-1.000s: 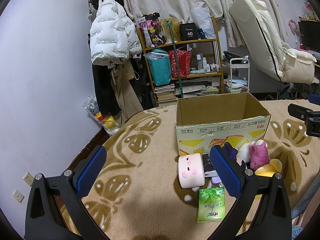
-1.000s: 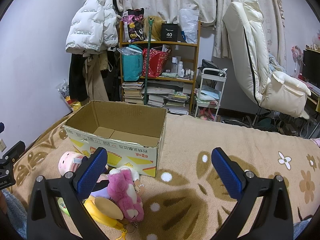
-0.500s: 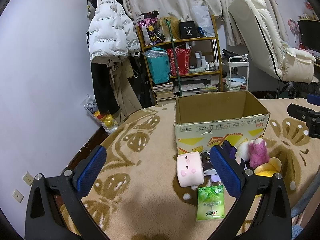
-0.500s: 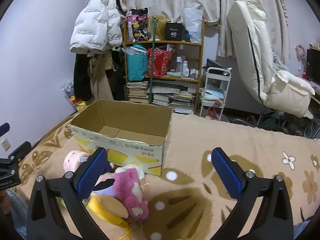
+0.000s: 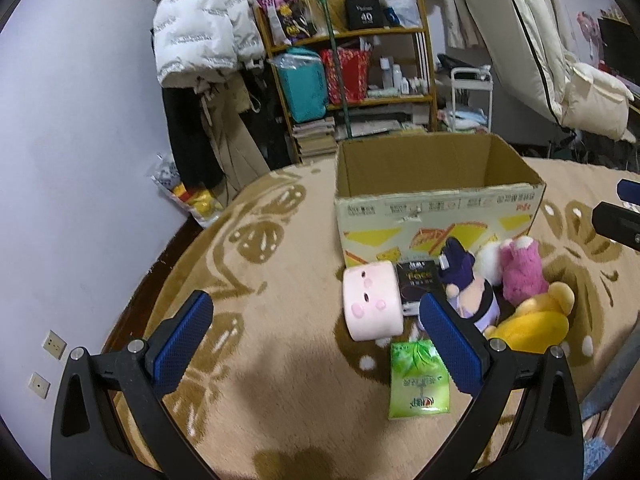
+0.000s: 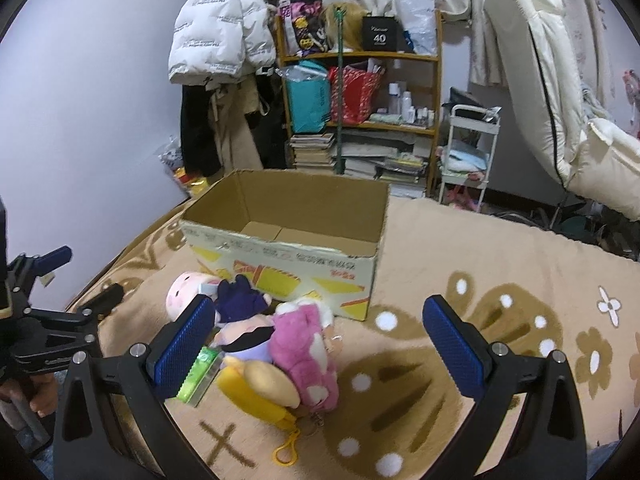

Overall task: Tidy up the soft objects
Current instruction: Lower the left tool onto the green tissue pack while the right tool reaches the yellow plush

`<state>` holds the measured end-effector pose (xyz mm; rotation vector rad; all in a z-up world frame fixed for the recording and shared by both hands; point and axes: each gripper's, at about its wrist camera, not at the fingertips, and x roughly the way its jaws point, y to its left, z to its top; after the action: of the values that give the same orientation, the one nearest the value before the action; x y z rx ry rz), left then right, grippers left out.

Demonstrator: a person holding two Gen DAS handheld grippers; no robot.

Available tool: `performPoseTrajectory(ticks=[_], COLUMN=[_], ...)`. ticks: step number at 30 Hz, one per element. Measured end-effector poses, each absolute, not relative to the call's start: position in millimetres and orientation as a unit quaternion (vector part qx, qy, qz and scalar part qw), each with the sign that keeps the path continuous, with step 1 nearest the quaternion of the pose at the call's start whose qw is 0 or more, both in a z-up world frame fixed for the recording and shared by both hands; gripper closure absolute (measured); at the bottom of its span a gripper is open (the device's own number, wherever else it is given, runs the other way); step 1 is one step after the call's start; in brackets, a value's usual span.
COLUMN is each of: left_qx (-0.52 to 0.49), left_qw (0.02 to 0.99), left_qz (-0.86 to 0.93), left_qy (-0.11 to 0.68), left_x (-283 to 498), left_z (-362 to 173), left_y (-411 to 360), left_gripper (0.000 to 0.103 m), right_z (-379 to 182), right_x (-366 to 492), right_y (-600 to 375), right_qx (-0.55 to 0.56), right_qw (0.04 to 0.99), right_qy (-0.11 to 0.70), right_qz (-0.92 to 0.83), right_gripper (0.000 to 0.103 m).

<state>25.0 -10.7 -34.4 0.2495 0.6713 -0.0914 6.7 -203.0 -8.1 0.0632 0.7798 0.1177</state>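
We read "40" on a black box (image 6: 379, 35) behind the cardboard box (image 6: 288, 256); our left gripper (image 5: 316, 338) and right gripper (image 6: 316, 338) stay wide open, empty, now nearer the pink plush (image 6: 306, 350).

We see a white puffer jacket (image 5: 200, 36) hanging beside a cluttered wooden shelf (image 6: 360, 92). A white trolley (image 6: 470, 152) stands right of it, near a cream recliner (image 6: 560, 100).
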Motion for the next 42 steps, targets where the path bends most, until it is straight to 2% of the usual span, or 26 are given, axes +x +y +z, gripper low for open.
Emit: performPoseTrajectory(ticks=[5, 12, 19, 27, 32, 35, 42], left_qx=[0.121, 0.127, 0.14, 0.133, 0.133, 0.139, 0.158], left_qw=[0.922, 0.902, 0.882, 0.856, 0.84, 0.831, 0.813], left_qz=[-0.06, -0.08, -0.1, -0.116, -0.128, -0.133, -0.149], left_qy=[0.362, 0.405, 0.438, 0.486, 0.511, 0.522, 0.541], left_x=[32.2, 41.9, 47.8, 59.9, 64.7, 66.8, 63.4], left_z=[-45.2, -62.3, -78.4, -98.6, -111.7, -119.8, -131.8], left_y=[-16.0, -23.8, -35.0, -40.8, -45.4, -48.9, -62.3], left_gripper=[0.001, 0.001, 0.001, 0.001, 0.001, 0.001, 0.001], right_z=[-17.1, -39.5, -52.2, -69.6, -75.2, -78.6, -79.7], right_x=[10.1, 19.5, 21.0, 28.3, 31.4, 34.2, 34.6], right_y=[-200.4, -197.6, -182.6, -175.8, -176.8, -176.5, -175.7], right_qx=[0.049, 0.062, 0.045, 0.046, 0.057, 0.062, 0.064], right_qw=[0.905, 0.874, 0.858, 0.833, 0.826, 0.821, 0.819], right_qy=[0.413, 0.471, 0.495, 0.53, 0.538, 0.543, 0.544], right_qz=[0.084, 0.1, 0.13, 0.151, 0.159, 0.164, 0.169], right_gripper=[0.0, 0.015, 0.024, 0.049, 0.05, 0.058, 0.064])
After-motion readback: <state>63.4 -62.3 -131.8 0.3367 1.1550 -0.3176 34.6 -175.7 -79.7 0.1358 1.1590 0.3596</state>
